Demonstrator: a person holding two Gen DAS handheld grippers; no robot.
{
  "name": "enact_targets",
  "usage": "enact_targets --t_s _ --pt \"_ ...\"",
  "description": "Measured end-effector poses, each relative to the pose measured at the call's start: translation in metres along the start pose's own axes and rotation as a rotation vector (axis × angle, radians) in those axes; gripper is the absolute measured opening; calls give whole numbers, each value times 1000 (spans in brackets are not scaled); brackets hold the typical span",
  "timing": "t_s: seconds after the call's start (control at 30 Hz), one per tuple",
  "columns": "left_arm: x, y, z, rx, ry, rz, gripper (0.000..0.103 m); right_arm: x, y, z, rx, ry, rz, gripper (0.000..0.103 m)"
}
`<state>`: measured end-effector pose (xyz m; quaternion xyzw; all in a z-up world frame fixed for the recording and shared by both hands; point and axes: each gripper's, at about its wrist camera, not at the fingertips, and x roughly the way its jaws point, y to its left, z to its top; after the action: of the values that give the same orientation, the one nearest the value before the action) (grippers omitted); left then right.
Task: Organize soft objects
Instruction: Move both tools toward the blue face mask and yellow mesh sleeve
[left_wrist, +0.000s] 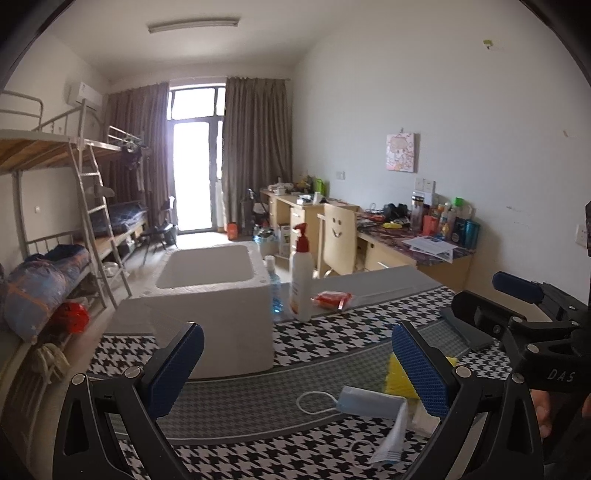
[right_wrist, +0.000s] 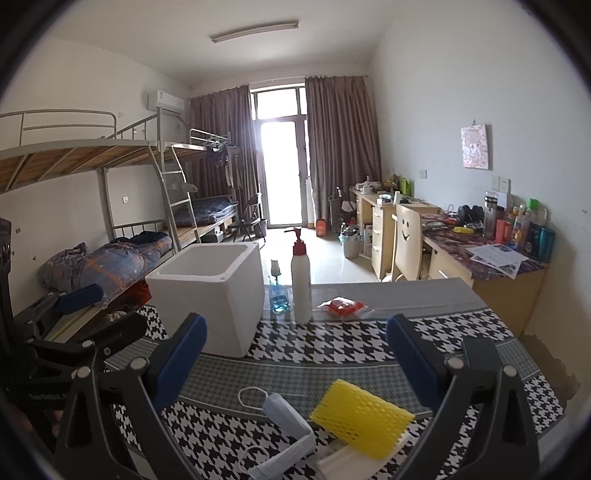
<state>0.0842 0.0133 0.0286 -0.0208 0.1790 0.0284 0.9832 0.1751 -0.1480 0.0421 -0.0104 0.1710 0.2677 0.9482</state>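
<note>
A yellow foam net (right_wrist: 362, 413) and a light blue face mask (right_wrist: 288, 417) lie on the houndstooth tablecloth (right_wrist: 332, 343) at the near edge, with a white soft piece (right_wrist: 343, 458) under the net. My right gripper (right_wrist: 297, 362) hovers just above and behind them, open, with nothing between its fingers. The left gripper (left_wrist: 299, 369) is open too. The mask (left_wrist: 369, 400) lies just below its right finger, which hides most of the net (left_wrist: 397, 380). An open white foam box (right_wrist: 210, 291) stands at the table's left; from the left wrist the foam box (left_wrist: 214, 288) is straight ahead.
A white pump bottle (right_wrist: 301, 284), a small blue bottle (right_wrist: 279, 295) and a red packet (right_wrist: 343, 306) stand behind the box. Bunk beds (right_wrist: 110, 177) line the left wall. Cluttered desks (right_wrist: 480, 236) and a chair (right_wrist: 408, 240) line the right wall.
</note>
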Motion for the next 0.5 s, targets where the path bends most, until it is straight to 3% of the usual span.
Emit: enact_targets --t_s 0.5 --pt "9 -19 -14 9 28 -56 102 -13 -12 -16 5 -6 -55 99"
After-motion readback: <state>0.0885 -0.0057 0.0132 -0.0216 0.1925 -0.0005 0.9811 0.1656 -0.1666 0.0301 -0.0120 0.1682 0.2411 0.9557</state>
